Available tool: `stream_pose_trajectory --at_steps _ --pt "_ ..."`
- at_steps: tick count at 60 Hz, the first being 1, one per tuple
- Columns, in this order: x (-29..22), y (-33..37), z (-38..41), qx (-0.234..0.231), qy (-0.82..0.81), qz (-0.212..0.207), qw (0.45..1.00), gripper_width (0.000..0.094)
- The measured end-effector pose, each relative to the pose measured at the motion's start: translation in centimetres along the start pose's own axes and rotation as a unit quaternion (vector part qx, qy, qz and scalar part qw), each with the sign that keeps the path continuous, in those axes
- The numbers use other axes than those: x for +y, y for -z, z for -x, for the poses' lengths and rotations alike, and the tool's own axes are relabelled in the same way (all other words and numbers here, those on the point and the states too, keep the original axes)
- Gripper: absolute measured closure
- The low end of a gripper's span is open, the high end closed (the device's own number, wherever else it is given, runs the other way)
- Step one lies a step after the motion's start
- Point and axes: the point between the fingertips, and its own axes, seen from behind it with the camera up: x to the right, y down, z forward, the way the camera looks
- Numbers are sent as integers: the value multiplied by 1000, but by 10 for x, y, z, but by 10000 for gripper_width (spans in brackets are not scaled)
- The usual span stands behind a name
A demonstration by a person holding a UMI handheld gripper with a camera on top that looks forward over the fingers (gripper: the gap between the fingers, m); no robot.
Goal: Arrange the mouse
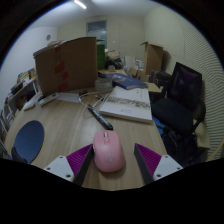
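Observation:
A pink computer mouse (108,152) lies on the wooden table (65,130), with its front pointing away from me. It stands between the fingers of my gripper (112,160). The left magenta pad (80,160) is close to the mouse's side. The right pad (148,157) stands off it with a small gap. The gripper is open and the mouse rests on the table.
A dark blue round mat (28,140) lies left of the fingers. Ahead lie a black pen-like object (100,118) and an open book (128,105). A large cardboard box (65,62) stands at the table's far left, and a black chair (180,100) stands on the right.

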Motion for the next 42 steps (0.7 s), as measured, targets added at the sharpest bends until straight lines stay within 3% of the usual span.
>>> stream_pose_trajectory --at_steps 3,8,10,11,18,23,31,37,42 --pt "-3 -4 -1 10 -7 -4 1000 125" --pt "-5 -6 8 11 -4 -10 1000 416" --pt "-4 -6 7 18 -3 -12 1000 390" --pt "-4 -6 7 21 -3 -12 1000 457" --pt "-3 -4 8 28 -32 5 999 553" --pt "-7 7 9 34 -51 18 998 595" --pt "-89 63 33 47 -56 -61 995 600" --pt "-147 108 99 33 -45 -120 991 599" --pt "-166 119 175 9 -28 -133 991 602"
